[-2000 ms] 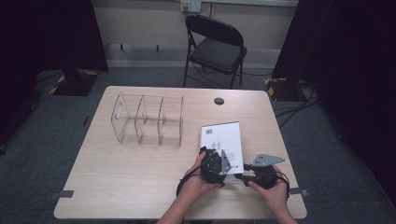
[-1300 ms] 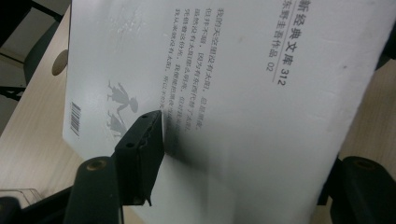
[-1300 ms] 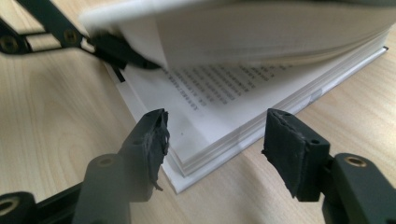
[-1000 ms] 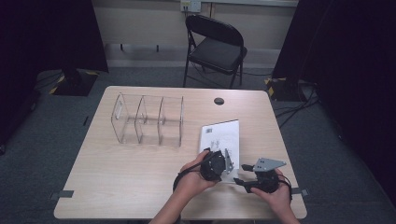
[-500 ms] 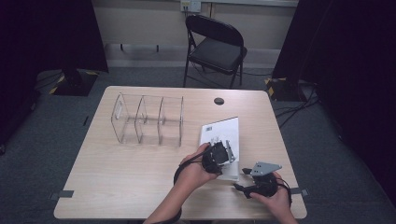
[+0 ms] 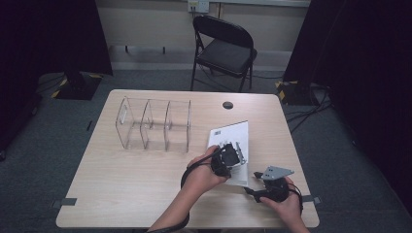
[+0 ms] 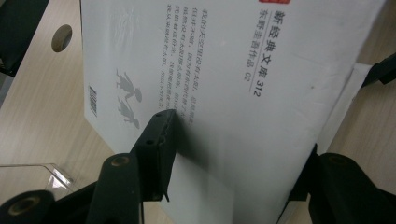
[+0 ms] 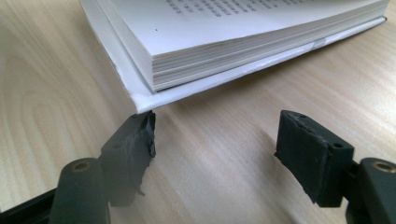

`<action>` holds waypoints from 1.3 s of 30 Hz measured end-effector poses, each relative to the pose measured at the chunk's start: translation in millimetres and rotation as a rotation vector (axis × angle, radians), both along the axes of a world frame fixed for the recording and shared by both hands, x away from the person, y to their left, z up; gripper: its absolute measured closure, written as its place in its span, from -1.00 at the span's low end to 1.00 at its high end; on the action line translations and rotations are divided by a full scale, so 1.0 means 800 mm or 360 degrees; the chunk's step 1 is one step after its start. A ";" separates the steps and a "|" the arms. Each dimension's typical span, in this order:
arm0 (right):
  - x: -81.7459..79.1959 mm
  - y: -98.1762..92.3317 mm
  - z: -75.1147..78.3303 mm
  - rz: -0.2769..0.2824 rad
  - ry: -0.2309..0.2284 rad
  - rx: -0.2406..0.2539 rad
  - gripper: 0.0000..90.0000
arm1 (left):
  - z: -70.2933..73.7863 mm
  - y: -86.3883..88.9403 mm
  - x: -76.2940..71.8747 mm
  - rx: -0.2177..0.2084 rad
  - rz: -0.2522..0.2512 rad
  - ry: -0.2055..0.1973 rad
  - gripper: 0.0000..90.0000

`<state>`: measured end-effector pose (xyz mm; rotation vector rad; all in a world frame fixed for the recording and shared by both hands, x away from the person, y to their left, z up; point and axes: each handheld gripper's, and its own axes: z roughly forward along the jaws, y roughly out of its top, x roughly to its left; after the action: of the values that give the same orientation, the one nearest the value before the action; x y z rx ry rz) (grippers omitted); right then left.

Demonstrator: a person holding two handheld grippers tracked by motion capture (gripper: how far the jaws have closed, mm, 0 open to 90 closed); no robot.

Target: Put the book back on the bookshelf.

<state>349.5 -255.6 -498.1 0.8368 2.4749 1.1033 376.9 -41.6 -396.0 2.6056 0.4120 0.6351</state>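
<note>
With the left gripper (image 6: pixel 232 156) just closing on the book (image 7: pixel 243 93) at the table's (image 6: pixel 136 179) near right and the right gripper (image 8: pixel 219 140) standing apart, the cover could slip free.

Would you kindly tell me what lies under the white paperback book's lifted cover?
Under the white paperback book's lifted cover, held by the left gripper, sit the page block and bottom cover on the wooden table. The page print is hidden.

Counts: one book (image 6: pixel 232 141) lying right of centre in the frame; one clear divider rack (image 6: pixel 153 124) sitting left of centre, showing three compartments; two grippers, left (image 6: pixel 233 156), right (image 6: pixel 256 182); one chair (image 6: pixel 224 48) standing top centre.
</note>
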 end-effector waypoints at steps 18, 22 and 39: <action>0.012 0.016 0.004 -0.0019 -0.0140 -0.0031 -0.39 | 0.019 -0.005 -0.008 0.0072 -0.0002 0.0043 0.10; 0.010 0.015 0.011 0.0041 -0.0259 -0.0044 -0.39 | 0.023 -0.005 -0.009 0.0072 -0.0009 0.0076 0.10; 0.008 0.026 0.060 0.0368 -0.0498 -0.0267 0.02 | 0.040 -0.012 -0.012 0.0118 -0.0019 0.0057 0.15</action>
<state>356.2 -235.1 -449.9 0.3075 2.3940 0.9925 367.3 -51.0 -364.2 2.6910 0.3911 0.6111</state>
